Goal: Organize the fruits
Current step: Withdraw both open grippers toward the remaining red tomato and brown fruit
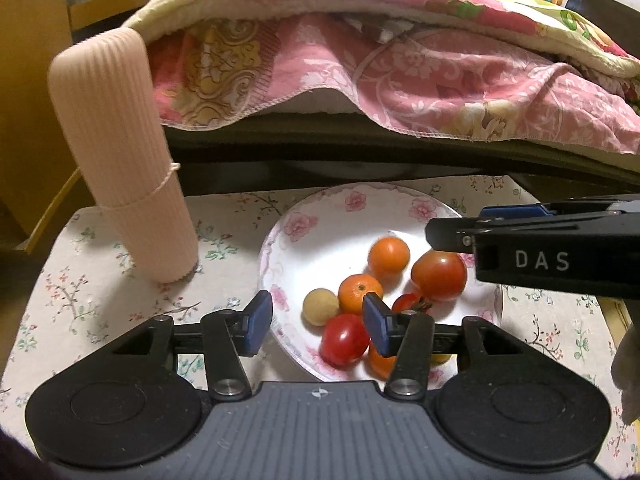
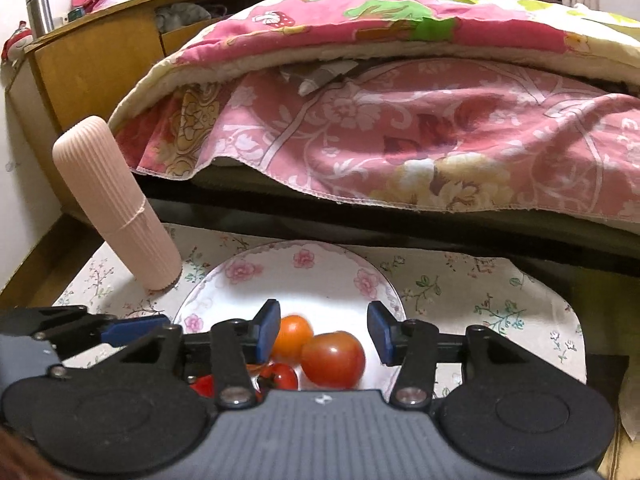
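A white plate with pink flowers [image 1: 320,216] [image 2: 304,268] holds several fruits: a large red tomato [image 1: 439,275] [image 2: 333,358], two oranges [image 1: 389,256] [image 1: 359,288], a small beige fruit [image 1: 321,306] and a red cherry tomato [image 1: 344,339]. My left gripper [image 1: 318,326] is open and empty over the plate's near rim. My right gripper [image 2: 324,330] is open and empty just above the large tomato and an orange [image 2: 294,334]. It shows from the side in the left wrist view [image 1: 520,240].
A tall ribbed pink cylinder [image 1: 120,152] [image 2: 116,204] stands on the floral tablecloth [image 1: 100,280] left of the plate. A bed with pink quilts [image 1: 380,60] runs behind the table. A wooden cabinet [image 2: 96,56] stands at back left.
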`<state>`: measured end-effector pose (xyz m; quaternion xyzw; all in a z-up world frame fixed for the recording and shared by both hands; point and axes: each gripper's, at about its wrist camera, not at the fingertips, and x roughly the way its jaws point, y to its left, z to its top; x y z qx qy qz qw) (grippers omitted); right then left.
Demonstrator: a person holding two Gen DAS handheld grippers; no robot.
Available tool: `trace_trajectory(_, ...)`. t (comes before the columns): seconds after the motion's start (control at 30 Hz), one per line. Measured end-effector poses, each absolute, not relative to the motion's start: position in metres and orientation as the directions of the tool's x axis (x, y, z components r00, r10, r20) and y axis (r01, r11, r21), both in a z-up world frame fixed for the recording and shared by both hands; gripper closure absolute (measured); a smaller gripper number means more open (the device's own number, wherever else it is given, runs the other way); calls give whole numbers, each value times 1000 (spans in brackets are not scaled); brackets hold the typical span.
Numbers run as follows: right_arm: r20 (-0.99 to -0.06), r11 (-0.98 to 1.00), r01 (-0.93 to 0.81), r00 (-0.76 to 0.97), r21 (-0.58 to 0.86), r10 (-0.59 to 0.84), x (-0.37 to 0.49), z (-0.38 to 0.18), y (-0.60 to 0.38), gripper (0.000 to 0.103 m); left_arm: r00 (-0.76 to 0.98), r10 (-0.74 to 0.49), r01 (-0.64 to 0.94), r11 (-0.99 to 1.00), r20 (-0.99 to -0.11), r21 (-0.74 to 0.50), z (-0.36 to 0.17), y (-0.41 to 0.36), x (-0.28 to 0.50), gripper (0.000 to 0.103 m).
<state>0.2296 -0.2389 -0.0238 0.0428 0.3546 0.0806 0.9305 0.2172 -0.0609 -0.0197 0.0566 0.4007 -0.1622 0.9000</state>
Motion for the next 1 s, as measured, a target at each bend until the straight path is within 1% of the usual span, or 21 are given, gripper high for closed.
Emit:
trace_trajectory(0.23, -665, 981, -143, 721, 131, 194, 209, -20, -235, 40, 613, -230, 327, 945, -756, -23, -15, -47, 195, 44)
trace_trajectory(0.4, -675, 975, -184, 704, 126, 220, 182, -18, -231, 40, 603, -241, 337, 941, -761, -32, -10, -41, 173, 43)
trace_trajectory(0.5, -693, 969, -210, 679, 131, 241, 163, -23, -227, 40, 596, -245, 342, 939, -765, -35, -7, -37, 160, 40)
trace_trajectory(0.67, -726, 964, -229, 639, 133, 252, 138, -38, -219, 40, 575, -232, 348, 937, -785, -23, -13, -30, 143, 39)
trace_trajectory(1.0, -773, 951, -292, 578, 103, 261, 148, -60, -195, 40, 540, -228, 361, 932, -810, -21, -26, -12, 140, 39)
